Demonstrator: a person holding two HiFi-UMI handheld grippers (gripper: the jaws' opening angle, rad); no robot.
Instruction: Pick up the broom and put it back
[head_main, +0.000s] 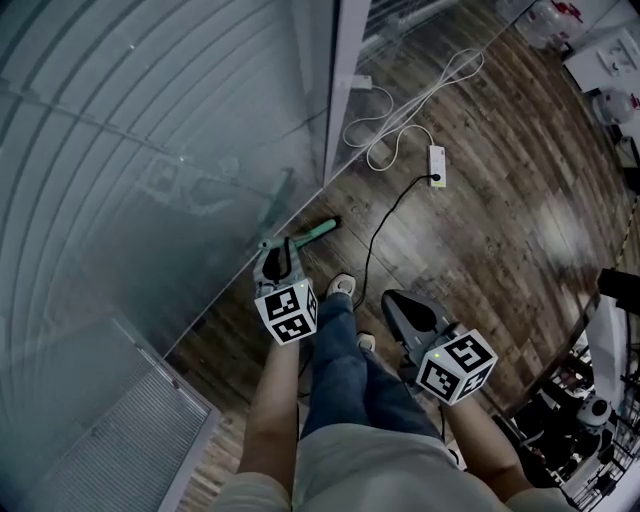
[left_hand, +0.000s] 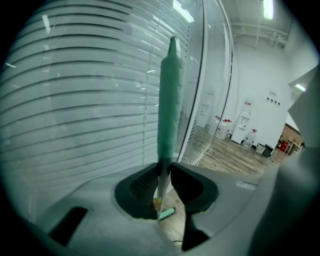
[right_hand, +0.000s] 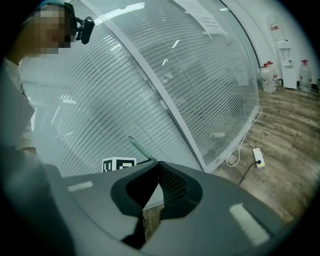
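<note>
My left gripper (head_main: 277, 250) is shut on the thin pole of a green broom, just below its thick green grip (left_hand: 168, 100). The grip rises in front of the glass wall. The broom's green head (head_main: 318, 231) rests on the wooden floor close to the wall's foot, and shows below the jaws (left_hand: 167, 213) in the left gripper view. My right gripper (head_main: 395, 303) hangs to the right of my legs, apart from the broom; its jaws (right_hand: 157, 169) meet with nothing between them. The right gripper view also catches the broom's top end (right_hand: 137, 147) above the left gripper's marker cube (right_hand: 118, 164).
A curved glass wall with blinds (head_main: 150, 150) fills the left, with a white frame post (head_main: 345, 90). A white cable and power strip (head_main: 437, 165) with a black cord lie on the floor ahead. My shoe (head_main: 341, 285) stands by the broom head. Equipment crowds the right edge.
</note>
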